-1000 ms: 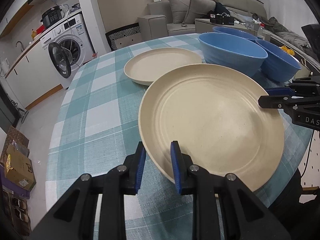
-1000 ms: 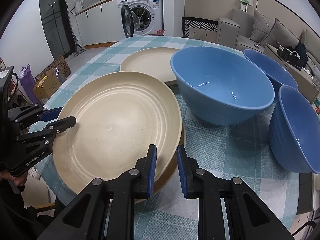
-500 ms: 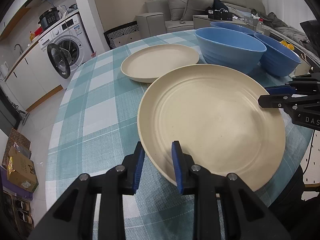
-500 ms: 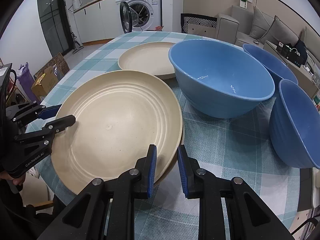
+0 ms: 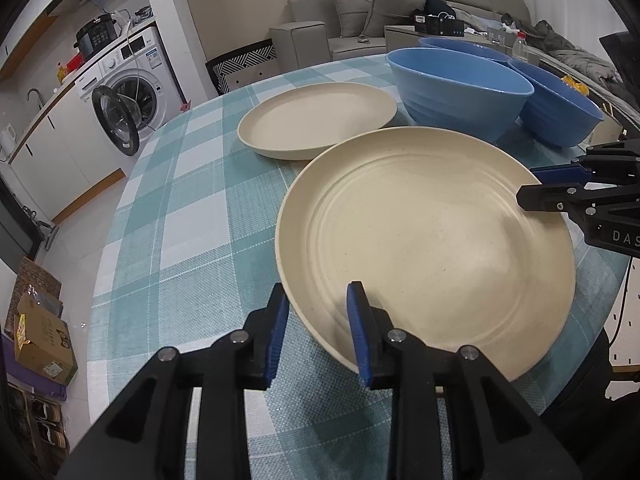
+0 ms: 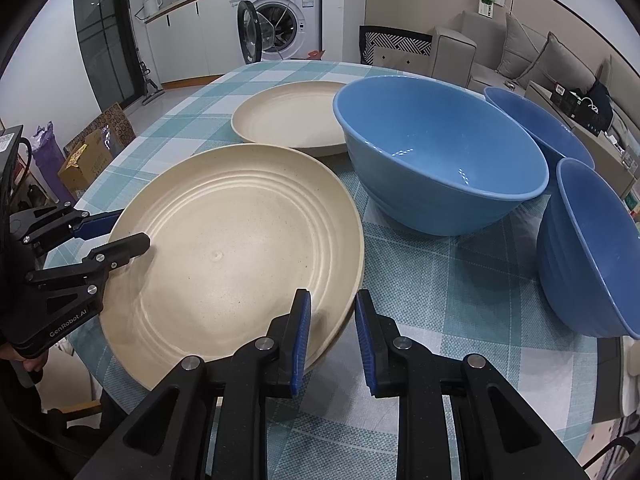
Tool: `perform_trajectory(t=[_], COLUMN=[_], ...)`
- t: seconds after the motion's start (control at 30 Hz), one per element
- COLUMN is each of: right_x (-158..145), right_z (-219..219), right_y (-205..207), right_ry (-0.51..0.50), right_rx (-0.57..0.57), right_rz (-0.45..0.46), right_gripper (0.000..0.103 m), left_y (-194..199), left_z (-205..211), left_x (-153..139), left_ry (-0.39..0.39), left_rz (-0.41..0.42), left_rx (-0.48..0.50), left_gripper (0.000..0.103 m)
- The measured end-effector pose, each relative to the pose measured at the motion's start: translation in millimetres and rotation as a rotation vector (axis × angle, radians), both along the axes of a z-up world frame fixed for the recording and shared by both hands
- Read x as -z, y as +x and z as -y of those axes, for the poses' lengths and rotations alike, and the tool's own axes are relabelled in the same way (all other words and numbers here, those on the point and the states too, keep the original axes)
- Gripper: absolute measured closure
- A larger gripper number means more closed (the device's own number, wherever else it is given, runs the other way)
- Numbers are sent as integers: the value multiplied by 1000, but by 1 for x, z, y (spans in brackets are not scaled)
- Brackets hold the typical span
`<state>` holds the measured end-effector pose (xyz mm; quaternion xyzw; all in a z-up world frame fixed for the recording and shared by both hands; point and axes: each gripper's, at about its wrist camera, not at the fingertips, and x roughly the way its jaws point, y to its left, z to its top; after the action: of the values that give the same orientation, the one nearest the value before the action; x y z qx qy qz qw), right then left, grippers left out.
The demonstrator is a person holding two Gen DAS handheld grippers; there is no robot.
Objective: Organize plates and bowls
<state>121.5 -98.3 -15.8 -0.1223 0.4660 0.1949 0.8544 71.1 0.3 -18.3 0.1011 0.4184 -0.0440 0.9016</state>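
A large cream plate (image 5: 432, 248) (image 6: 240, 240) lies at the near edge of the round table, and a darker rim shows just under it in the right wrist view. My left gripper (image 5: 316, 320) (image 6: 120, 234) straddles its left rim; its jaws are opening, with the rim between them and the pads no longer pressing. My right gripper (image 6: 332, 336) (image 5: 532, 188) is shut on the opposite rim. A second cream plate (image 5: 316, 120) (image 6: 288, 116) sits farther back. Three blue bowls stand to the right: a big one (image 6: 432, 168), one behind it (image 6: 536, 120) and one at the near right (image 6: 592, 248).
A teal checked cloth (image 5: 180, 220) covers the table. The big bowl stands close to the held plate's far right rim. Beyond the table are a washing machine (image 5: 132, 96) with its door open, a grey sofa (image 5: 360, 20) and cardboard boxes (image 5: 40, 340) on the floor.
The left gripper's jaws have spread a little wider around the plate's rim. The right gripper and the plate have stayed where they were.
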Motion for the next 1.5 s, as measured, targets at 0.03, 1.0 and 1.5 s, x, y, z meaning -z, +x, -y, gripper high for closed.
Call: perform_trajectory(t=[0.03, 1.0, 1.5], right_x=[1, -29, -80], right_z=[0, 7, 21], right_y=[0, -6, -13], right_ry=[-2, 138, 188], right_rx=[1, -39, -8], right_rz=[-2, 39, 177], right_gripper=[80, 32, 2], left_y=[0, -1, -1], left_z=[1, -14, -30], left_x=[1, -15, -38], left_ry=[4, -133, -224], left_rz=[-1, 7, 99], left_rx=[1, -15, -81], left_gripper=[73, 38, 0])
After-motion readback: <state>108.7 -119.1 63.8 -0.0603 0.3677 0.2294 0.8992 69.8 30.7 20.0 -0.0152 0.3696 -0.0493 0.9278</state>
